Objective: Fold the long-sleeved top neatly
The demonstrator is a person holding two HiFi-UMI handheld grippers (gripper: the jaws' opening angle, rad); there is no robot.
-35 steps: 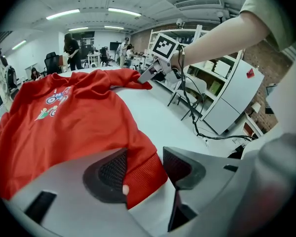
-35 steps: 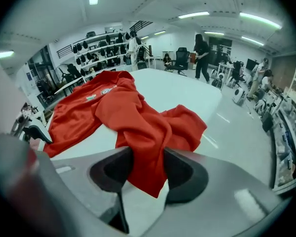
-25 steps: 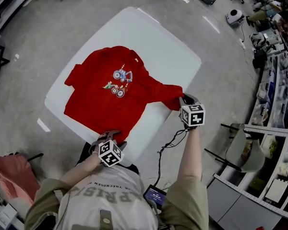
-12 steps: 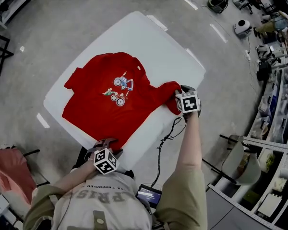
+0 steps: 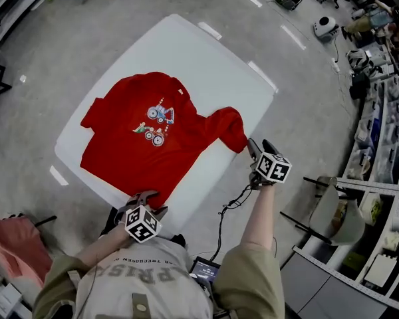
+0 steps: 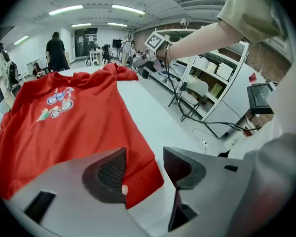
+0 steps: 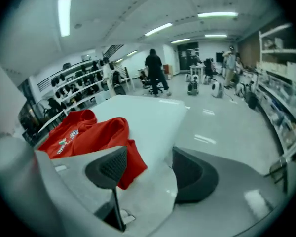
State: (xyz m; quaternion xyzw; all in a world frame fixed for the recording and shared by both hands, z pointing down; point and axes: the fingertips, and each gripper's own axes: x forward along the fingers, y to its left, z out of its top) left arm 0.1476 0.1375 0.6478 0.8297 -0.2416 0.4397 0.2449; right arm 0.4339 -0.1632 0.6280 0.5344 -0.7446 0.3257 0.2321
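Now the right gripper (image 5: 259, 146) is just opening its jaws, empty, beside the sleeve (image 5: 227, 126) of the top (image 5: 130, 161), and the left gripper (image 5: 146, 197) is hovering unclenched over the hem (image 6: 138, 179).

Beyond the red top (image 5: 120, 158) the white table (image 5: 206, 58) lies bare; right of the top, past the table edge, a chair (image 5: 339, 211) and shelving (image 5: 386, 191) crowd in

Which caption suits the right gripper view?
Right gripper, jaws just opened and empty, beside the red top's sleeve on the white table.
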